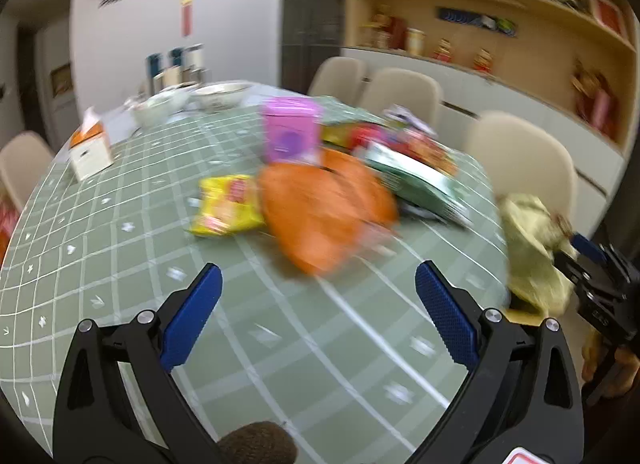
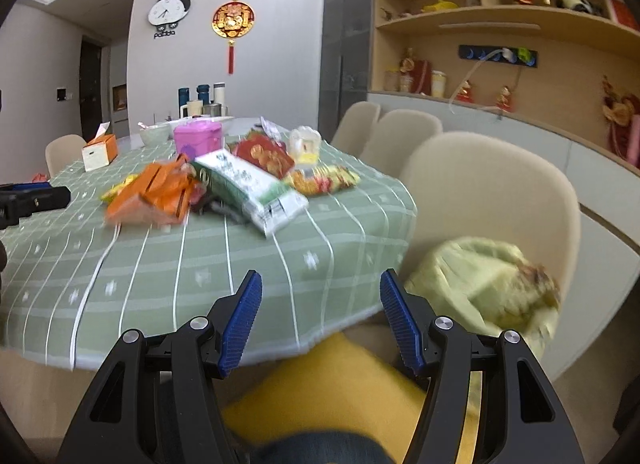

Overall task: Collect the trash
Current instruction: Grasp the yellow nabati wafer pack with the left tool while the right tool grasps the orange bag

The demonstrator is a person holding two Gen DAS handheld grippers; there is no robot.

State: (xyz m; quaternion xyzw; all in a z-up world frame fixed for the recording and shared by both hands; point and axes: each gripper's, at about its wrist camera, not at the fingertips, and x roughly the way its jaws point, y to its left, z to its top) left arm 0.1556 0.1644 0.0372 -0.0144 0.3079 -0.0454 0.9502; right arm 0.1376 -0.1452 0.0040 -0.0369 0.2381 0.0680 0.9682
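- Only the right wrist view shows the yellow cushion at lower centre, below the right gripper (fingers spread, empty).
- Left gripper gapes wide, empty, over the green tablecloth.
- One pale-green wrapper lies blurred at right; one orange packet lies mid-table.
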